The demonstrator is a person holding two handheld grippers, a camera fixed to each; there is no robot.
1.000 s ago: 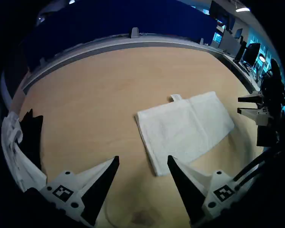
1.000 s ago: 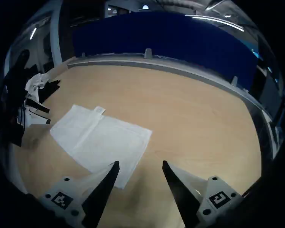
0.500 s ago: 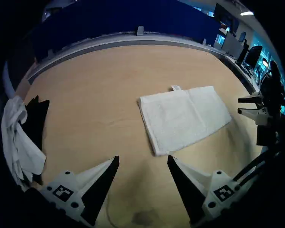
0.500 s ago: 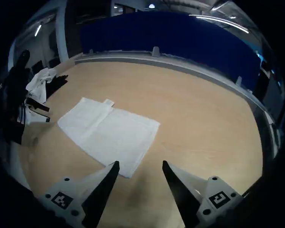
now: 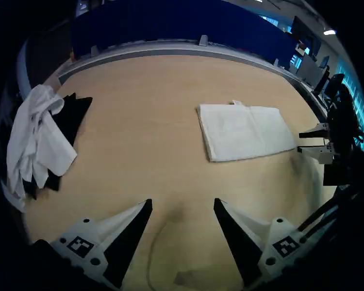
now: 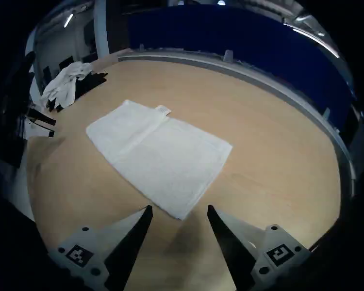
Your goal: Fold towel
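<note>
- The step in hand looks like the pause before a further fold: neither gripper holds any cloth, and both hang above the table (image 5: 133,145) rather than on it.
- The left gripper (image 5: 182,211) is spread wide and empty, over the table's near side, well short of the towel (image 5: 245,132).
- The right gripper (image 6: 178,216) is also spread wide and empty. In the right gripper view, the towel's nearest corner lies on the table just ahead of its fingertips. I cannot tell how high above the table the tips are.
- The towel lies flat on the table, about at its middle and well apart from every table edge.
- It is white, a neat long rectangle, with a small tag (image 6: 162,110) sticking out along the long side that faces the table's back.
- A straight line runs across it from the tag, and one short end looks thick, so I judge it already doubled at least once.
- The next move, as I judge it, calls for each gripper to come down on a corner of one short end and pinch through all the layers. They would then lift that end together and carry it over to the other end.
- The layers could slide apart if only the top sheet is caught.
- A heap of white and black cloths (image 5: 36,140) sits at the table's left edge, clear of the work.
</note>
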